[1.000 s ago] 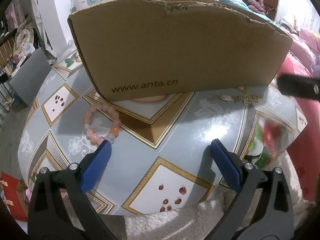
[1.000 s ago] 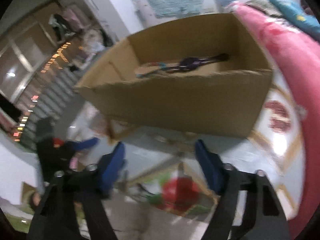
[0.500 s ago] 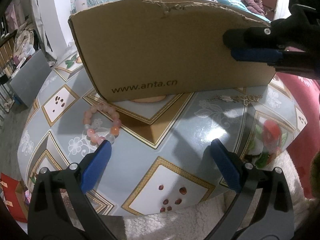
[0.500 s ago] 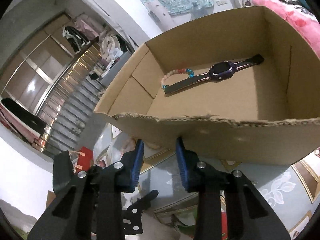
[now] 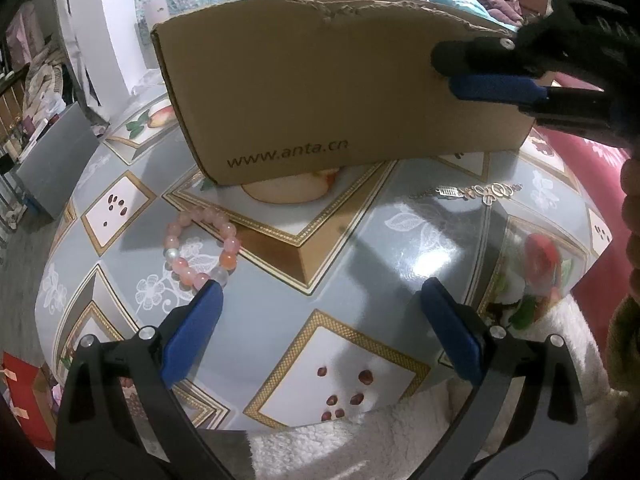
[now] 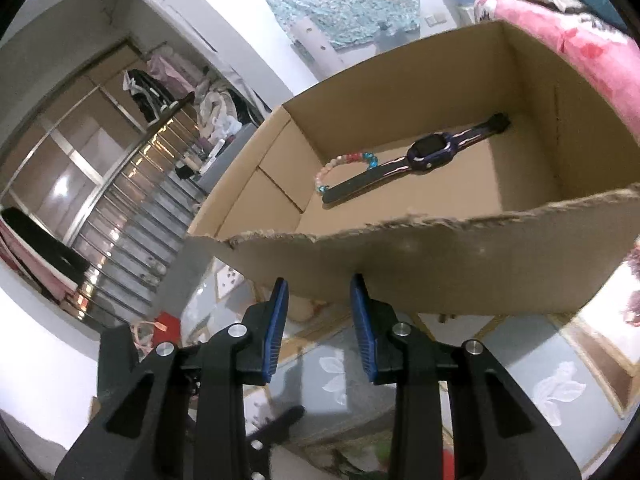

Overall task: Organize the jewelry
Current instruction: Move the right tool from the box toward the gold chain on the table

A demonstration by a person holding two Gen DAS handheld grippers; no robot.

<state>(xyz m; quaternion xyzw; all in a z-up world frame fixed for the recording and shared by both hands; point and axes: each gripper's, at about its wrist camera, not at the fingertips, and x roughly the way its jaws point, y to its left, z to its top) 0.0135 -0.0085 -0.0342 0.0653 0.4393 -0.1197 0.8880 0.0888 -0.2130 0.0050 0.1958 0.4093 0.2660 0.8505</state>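
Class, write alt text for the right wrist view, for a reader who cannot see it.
An open cardboard box holds a dark watch lying over a beaded bracelet on its floor. In front of its torn near wall the right gripper has its blue-padded jaws slightly apart with nothing between them, above a patterned table.

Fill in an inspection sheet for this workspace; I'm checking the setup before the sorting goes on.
Surface: patterned tabletop, glossy.
Job's things: cardboard box holds a watch and a bead bracelet; pink bracelet and gold chain lie outside it.
Clutter: nothing seen.
Grippers: left gripper open, empty; right gripper narrow, empty, before the box wall.
Cables: nothing seen.
Surroundings: pink bedding, stairs, seated person.
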